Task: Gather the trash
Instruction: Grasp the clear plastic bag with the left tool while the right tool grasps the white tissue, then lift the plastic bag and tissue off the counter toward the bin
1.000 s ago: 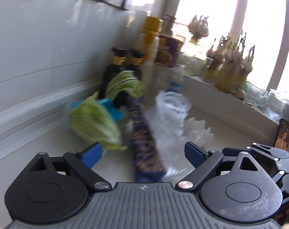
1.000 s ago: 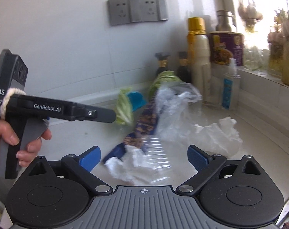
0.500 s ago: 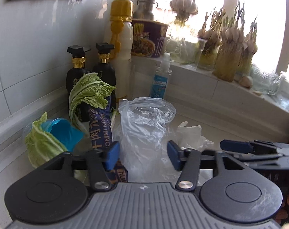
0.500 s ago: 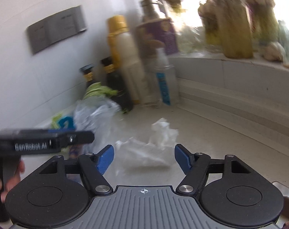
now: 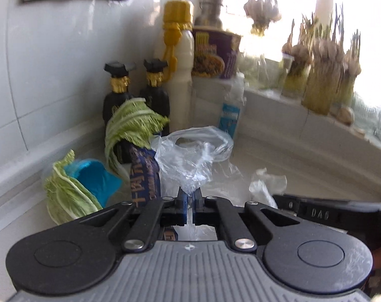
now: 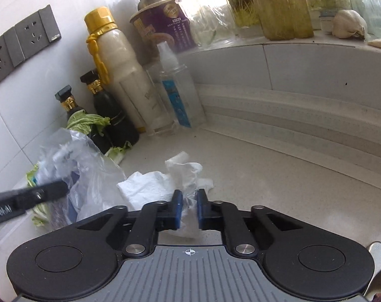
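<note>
My left gripper point(image 5: 189, 202) has its jaws closing to a tight pinch on the clear plastic bag point(image 5: 190, 156), which stands bunched up above the pads. Beside the bag lie a dark blue wrapper point(image 5: 145, 176), two cabbage leaves point(image 5: 67, 196) point(image 5: 132, 125) and a blue scrap point(image 5: 94, 181). My right gripper point(image 6: 189, 207) is closing its jaws on the crumpled white tissue point(image 6: 155, 188), with the pads pressing its near end. In the right wrist view the left gripper's finger point(image 6: 44, 192) reaches into the bag point(image 6: 89, 173) from the left.
Two dark bottles point(image 5: 117, 100), a yellow-capped bottle point(image 6: 122, 75), a noodle cup point(image 6: 162, 25) and a clear spray bottle point(image 6: 175, 95) crowd the corner. Jars of sprouting garlic point(image 5: 321, 85) line the window ledge. Wall sockets point(image 6: 22, 42) sit above. Bare counter point(image 6: 278, 176) lies to the right.
Both grippers went from wide open to closed, the left on the plastic bag, the right on the tissue. The right gripper rolled and moved forward, away from the pile, onto the tissue.
</note>
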### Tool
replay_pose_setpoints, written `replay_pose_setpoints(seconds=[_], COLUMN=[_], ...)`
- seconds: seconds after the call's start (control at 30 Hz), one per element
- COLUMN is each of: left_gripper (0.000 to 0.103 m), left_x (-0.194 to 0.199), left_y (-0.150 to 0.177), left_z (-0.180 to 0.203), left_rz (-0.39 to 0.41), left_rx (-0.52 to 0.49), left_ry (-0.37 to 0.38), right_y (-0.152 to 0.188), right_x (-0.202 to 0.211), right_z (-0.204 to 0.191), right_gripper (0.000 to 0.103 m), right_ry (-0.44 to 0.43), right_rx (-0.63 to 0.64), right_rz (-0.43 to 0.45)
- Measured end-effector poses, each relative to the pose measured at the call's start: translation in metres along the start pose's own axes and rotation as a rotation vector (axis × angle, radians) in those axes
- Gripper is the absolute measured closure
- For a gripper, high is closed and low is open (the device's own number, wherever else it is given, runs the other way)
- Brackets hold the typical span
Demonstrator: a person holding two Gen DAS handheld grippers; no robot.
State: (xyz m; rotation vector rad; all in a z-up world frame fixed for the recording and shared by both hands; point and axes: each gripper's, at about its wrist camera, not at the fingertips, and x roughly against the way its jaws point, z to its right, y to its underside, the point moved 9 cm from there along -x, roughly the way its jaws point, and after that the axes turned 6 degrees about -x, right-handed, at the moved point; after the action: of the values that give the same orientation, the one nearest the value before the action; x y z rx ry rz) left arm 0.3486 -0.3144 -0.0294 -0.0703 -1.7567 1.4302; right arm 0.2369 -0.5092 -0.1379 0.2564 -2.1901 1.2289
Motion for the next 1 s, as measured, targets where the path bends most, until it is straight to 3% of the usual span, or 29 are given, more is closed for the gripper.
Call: replay_pose_setpoints(seconds=[0.53, 1.0], left_gripper=[0.1, 0.101], left_x=[0.07, 0.16], left_y=[-0.034, -0.007], left_z=[-0.027, -0.075], left_rz=[0.144, 0.208], left_rx=[0.075, 0.144], left_ry=[-0.047, -0.045], right_y=[-0.028, 0.007], right_x=[0.063, 0.119], right_z=[-0.035, -0.107], right_gripper=[0.098, 0.098], right_ry=[-0.04, -0.144], right_rx=[0.04, 0.119], right_rz=[0.129, 0.082])
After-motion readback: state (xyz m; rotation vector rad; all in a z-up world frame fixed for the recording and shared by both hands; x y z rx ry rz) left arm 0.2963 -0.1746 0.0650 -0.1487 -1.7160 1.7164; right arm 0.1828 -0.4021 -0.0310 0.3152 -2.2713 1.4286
